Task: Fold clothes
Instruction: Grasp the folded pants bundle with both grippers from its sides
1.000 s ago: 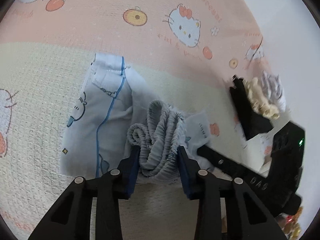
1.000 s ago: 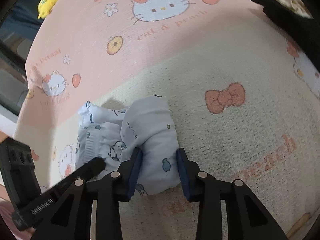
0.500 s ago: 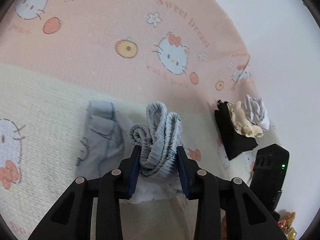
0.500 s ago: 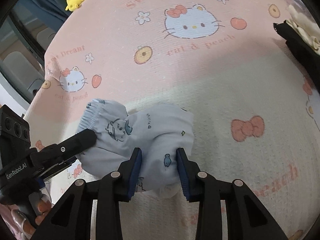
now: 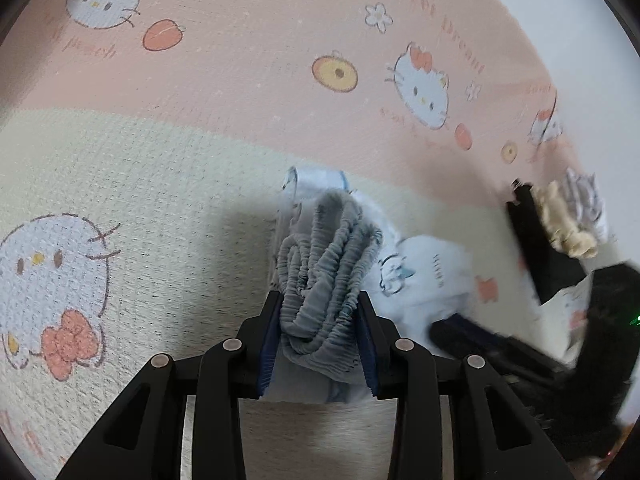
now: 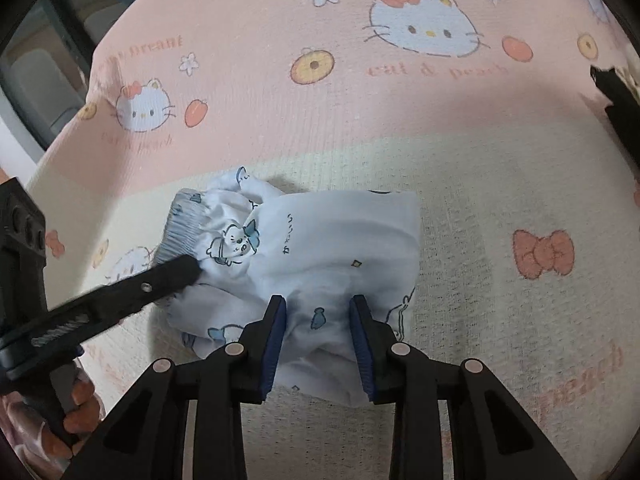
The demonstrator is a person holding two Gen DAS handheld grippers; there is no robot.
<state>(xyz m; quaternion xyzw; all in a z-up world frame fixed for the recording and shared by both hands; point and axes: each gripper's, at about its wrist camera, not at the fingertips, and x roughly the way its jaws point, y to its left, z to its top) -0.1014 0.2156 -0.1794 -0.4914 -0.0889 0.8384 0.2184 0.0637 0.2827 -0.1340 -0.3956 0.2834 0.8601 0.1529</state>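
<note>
Left wrist: gripper hides shorts.

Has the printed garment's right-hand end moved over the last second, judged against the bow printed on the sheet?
Yes. In the right wrist view the garment now spreads wider, its edge nearer the bow.

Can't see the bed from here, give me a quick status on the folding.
Left gripper shut on gathered waistband. Right gripper shut on pale blue garment. Garment bunched, unfolded. Nothing blocking.

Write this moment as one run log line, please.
left tongs: shut on waistband | right tongs: shut on shorts | blanket underneath
</note>
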